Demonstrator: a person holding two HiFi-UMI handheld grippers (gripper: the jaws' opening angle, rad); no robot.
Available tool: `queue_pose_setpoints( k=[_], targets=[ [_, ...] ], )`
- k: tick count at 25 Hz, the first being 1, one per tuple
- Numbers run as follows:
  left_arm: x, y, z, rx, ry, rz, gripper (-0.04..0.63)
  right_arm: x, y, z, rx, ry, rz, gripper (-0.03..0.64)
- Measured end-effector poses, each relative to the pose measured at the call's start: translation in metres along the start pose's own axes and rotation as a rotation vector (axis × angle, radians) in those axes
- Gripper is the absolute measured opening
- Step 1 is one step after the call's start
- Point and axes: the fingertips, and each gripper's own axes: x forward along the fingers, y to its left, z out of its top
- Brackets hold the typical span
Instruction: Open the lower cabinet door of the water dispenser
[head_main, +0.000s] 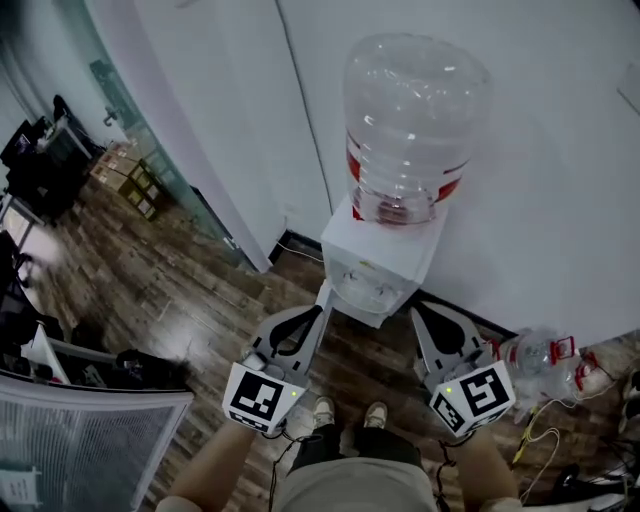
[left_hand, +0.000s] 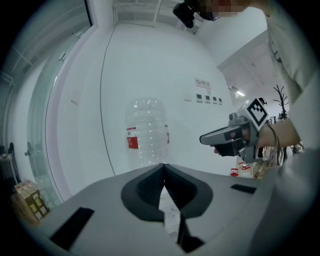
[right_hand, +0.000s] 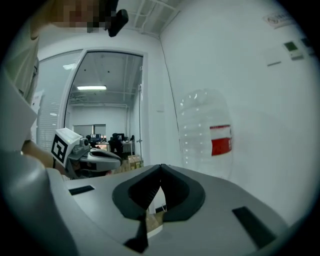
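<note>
The white water dispenser (head_main: 378, 262) stands against the white wall (head_main: 560, 200), on a dark wooden floor (head_main: 200, 300), with 1 large clear bottle (head_main: 410, 120) bearing a red label upside down on its top. The head view looks steeply down on the dispenser's top and tap panel, so the lower cabinet door on its front cannot be made out. The 2 grippers are held side by side in front of the dispenser, near it but apart from it, both pointing toward it. The left gripper (head_main: 322, 296) has its jaws pressed together with nothing between them; in its own view the closed tips sit below the bottle, and a strip of the white dispenser shows through the gap under them. The right gripper (head_main: 416, 312) is likewise closed and empty, its tips meeting in its own view to the left of the bottle. A second, smaller clear bottle (head_main: 535, 355) lies on the floor to the right of the dispenser, beside the wall. Cardboard boxes (head_main: 130, 175) sit well apart at the far left. The person's 2 shoes (head_main: 348, 412) show between the grippers.
</note>
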Motion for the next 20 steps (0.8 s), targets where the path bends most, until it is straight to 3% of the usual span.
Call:
queue_pose_setpoints(
  k=[10, 16, 20],
  targets=[
    [-0.039, -0.001, 0.102, 0.037, -0.154, 0.025, 0.005, -0.06, 0.015, 0.113, -0.106, -0.196, -0.059, 0.006],
    [-0.064, 0.002, 0.138, 0.081, -0.209, 0.058, 0.005, -0.085, 0.027, 0.152, -0.13, -0.277, -0.068, 0.006],
    [-0.077, 0.0, 0.152, 0.092, -0.243, 0.08, 0.005, -0.095, 0.037, 0.164, -0.201, -0.3, -0.087, 0.006]
  ],
)
